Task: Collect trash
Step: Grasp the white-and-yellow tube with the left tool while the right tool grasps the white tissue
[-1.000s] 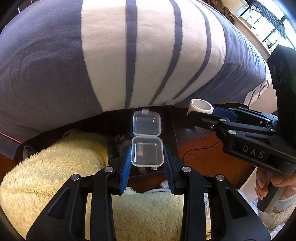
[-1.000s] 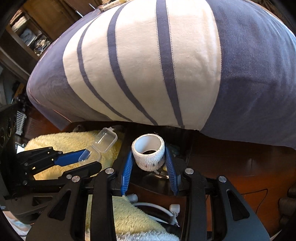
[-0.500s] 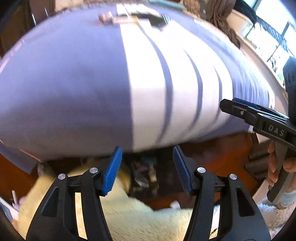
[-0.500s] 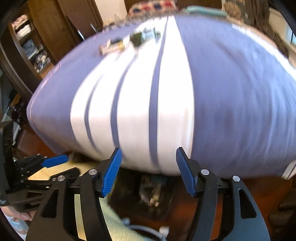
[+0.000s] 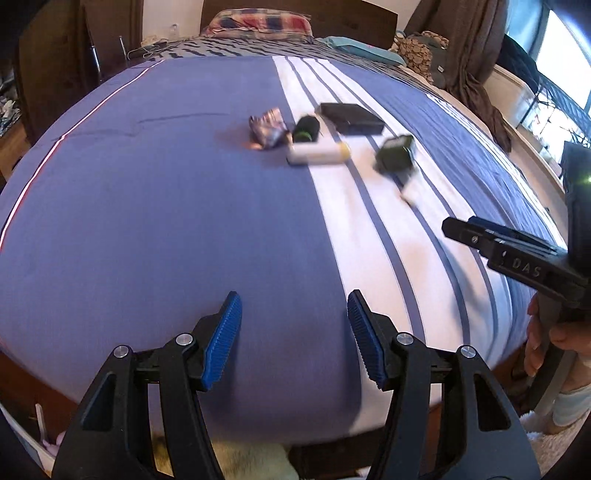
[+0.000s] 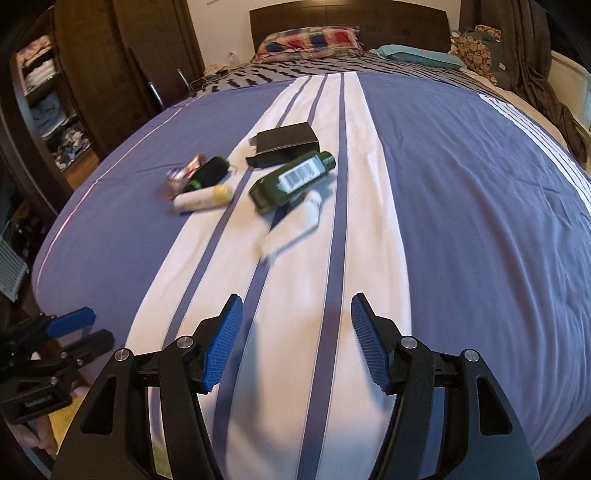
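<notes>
1. Trash lies in a loose cluster on the bedspread, toward the far middle of the bed, well apart from both grippers.
2. Items seen from the right wrist view: a dark green bottle lying on its side, barcode label up; a white tube just near of it, blurred; a black carton just beyond the bottle, flap open.
3. To the left of these: a white cylinder with a yellowish cap, a black cylinder with a green band touching its far side, and a crumpled shiny wrapper at the far left of the group.
4. Left wrist view shows the same group, blurred: wrapper, black cylinder, carton, white cylinder, green bottle.
5. Left gripper: jaws about half apart, nothing between them, held over the near blue part of the spread. Its jaws have just been opening.
6. Right gripper: jaws about half apart, empty, over the white striped band. Its jaws opened, then closed slightly within the last moment.
7. A hand grips the right gripper's handle at the right edge of the left view.
8. Far end: a plaid pillow against a dark headboard; a wooden wardrobe at left.
</notes>
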`<state>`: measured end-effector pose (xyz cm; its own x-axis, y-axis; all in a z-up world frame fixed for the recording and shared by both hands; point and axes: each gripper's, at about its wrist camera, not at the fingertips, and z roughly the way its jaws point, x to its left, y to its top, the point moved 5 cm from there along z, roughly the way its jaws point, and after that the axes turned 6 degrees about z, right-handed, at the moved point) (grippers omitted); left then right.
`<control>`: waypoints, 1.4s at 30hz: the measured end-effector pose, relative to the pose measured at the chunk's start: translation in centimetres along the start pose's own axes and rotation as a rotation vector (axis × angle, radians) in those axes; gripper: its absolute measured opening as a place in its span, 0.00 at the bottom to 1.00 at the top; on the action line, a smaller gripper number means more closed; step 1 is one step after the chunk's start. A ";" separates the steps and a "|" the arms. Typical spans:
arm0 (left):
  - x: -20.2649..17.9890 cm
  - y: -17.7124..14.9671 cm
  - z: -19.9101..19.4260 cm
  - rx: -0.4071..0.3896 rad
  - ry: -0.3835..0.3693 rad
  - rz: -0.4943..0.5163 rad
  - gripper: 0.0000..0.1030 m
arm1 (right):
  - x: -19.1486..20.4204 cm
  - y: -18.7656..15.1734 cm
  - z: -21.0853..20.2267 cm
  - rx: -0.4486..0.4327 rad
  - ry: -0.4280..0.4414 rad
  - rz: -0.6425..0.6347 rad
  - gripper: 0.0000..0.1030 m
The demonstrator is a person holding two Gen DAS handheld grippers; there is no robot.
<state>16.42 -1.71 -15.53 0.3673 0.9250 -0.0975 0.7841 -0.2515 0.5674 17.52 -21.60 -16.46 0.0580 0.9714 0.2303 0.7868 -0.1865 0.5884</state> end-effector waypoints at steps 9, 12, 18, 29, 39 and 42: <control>0.7 5.1 3.4 -0.014 -0.021 -0.019 0.55 | 0.3 3.6 3.5 0.021 -0.006 -0.002 0.43; 0.5 6.5 4.9 -0.008 -0.030 -0.022 0.55 | 0.5 4.2 4.3 0.021 -0.027 -0.020 0.41; -0.3 8.6 7.3 -0.007 -0.036 -0.027 0.56 | 0.0 4.1 4.4 -0.011 -0.051 -0.063 0.16; -2.3 11.2 10.1 -0.006 -0.016 -0.014 0.68 | -3.2 2.2 0.8 -0.060 -0.028 -0.019 0.15; -3.0 11.4 10.7 -0.007 0.047 0.045 0.61 | -3.2 0.3 -1.3 -0.079 -0.009 -0.015 0.15; -3.1 10.4 9.8 -0.007 0.048 0.052 0.61 | -2.8 -0.4 -1.9 -0.077 0.000 -0.016 0.15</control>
<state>28.35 -9.97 -17.38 0.3827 0.9234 -0.0289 0.7612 -0.2974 0.5764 15.84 -24.57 -15.86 0.0455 0.9743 0.2204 0.7380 -0.1815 0.6499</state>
